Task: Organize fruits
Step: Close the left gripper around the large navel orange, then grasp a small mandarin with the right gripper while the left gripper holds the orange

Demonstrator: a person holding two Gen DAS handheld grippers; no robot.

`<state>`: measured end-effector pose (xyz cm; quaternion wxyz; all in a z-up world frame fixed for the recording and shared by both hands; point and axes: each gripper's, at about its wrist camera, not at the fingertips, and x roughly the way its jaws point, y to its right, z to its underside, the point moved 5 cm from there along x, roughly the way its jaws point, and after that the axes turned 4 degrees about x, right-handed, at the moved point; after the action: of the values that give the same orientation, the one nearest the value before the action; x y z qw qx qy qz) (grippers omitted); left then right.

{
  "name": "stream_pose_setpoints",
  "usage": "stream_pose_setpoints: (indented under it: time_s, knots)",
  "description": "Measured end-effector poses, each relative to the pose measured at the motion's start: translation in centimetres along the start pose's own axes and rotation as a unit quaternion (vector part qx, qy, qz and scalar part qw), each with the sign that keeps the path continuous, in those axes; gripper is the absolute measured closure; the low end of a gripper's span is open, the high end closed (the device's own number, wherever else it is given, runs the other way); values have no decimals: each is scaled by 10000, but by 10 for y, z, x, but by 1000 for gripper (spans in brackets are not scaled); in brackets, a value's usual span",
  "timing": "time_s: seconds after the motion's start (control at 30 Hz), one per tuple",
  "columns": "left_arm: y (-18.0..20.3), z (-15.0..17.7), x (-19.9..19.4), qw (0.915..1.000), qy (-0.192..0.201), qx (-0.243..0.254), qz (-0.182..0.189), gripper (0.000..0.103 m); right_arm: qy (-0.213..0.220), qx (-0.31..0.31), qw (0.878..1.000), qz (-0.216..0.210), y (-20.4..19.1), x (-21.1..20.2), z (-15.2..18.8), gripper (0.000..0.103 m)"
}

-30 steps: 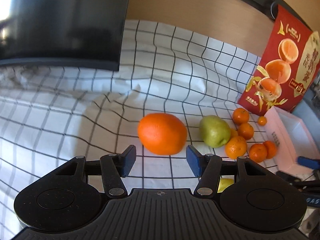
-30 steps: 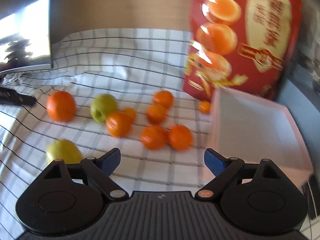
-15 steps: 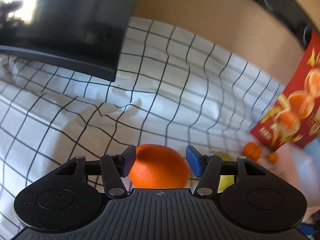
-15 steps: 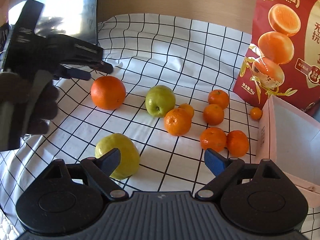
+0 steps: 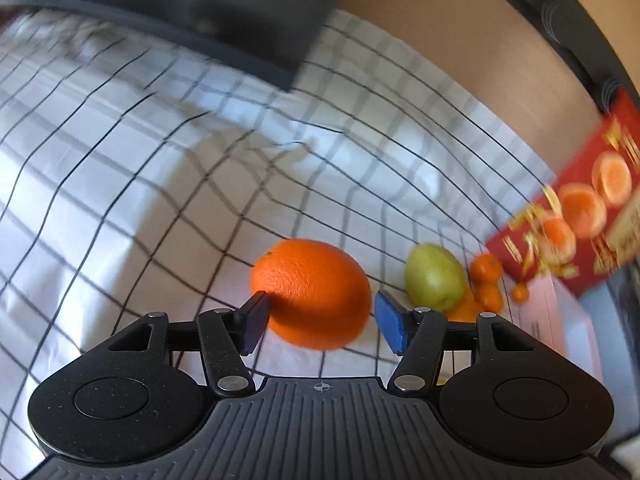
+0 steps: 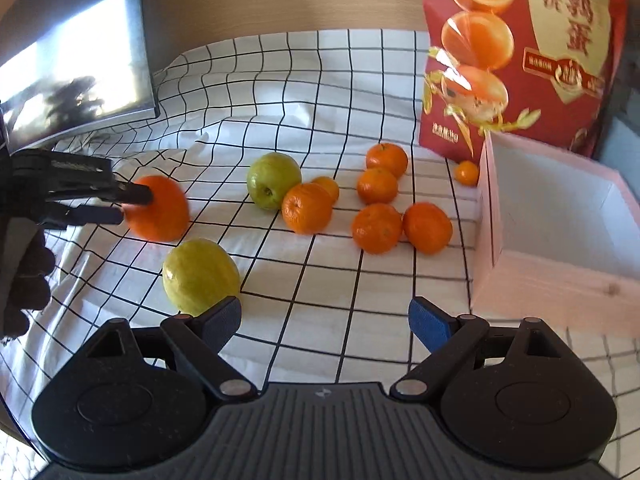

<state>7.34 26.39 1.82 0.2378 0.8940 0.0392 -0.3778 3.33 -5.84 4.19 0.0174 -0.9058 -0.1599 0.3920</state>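
Landmark: pink box [image 6: 560, 248], open-topped, at the right edge of the checked cloth [image 6: 312, 92].

- Large orange [image 5: 312, 294]: on the cloth, farthest from the box of all the fruit. Sits between the fingers of the left gripper [image 5: 322, 320]; the left pad looks to be touching the peel, the right pad stands just clear of it. Jaws spread about an orange's width, not clamped.
- Green pear [image 6: 273, 180]: between the large orange and the box, beside the tangerines.
- Yellow-green fruit [image 6: 201, 277]: well apart from the box, just ahead of the left finger of the right gripper [image 6: 326, 322]. Jaws wide apart, holding nothing.
- Tangerines [image 6: 376, 228]: loose cluster near the box's left wall; one small one [image 6: 467, 172] just beside its far corner.
- Red bag [image 6: 524, 52]: upright behind the box.
- Dark monitor [image 6: 76, 64]: far left of the box, at the cloth's back edge.
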Motion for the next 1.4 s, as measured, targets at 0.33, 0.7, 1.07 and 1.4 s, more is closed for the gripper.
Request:
stream_pose_setpoints:
  time_s: [0.33,0.7,1.07,1.4]
  knots:
    - [4,-21,28,9994,34,-12,-333,25,-114,-375,9992,40,-6,0,12,12]
    - [19,-41,61,9976,76,194,-654,24,-119,-251,9988,399,16,-12,23,12]
    - [31,-38,77,9966,-253,679,-381,22,-154,-179,9984,517,24,-20,32,12]
    - [42,-18,51,9859,-175,1621,-374,23,-96,-167,9984,531,26,-23,33,12]
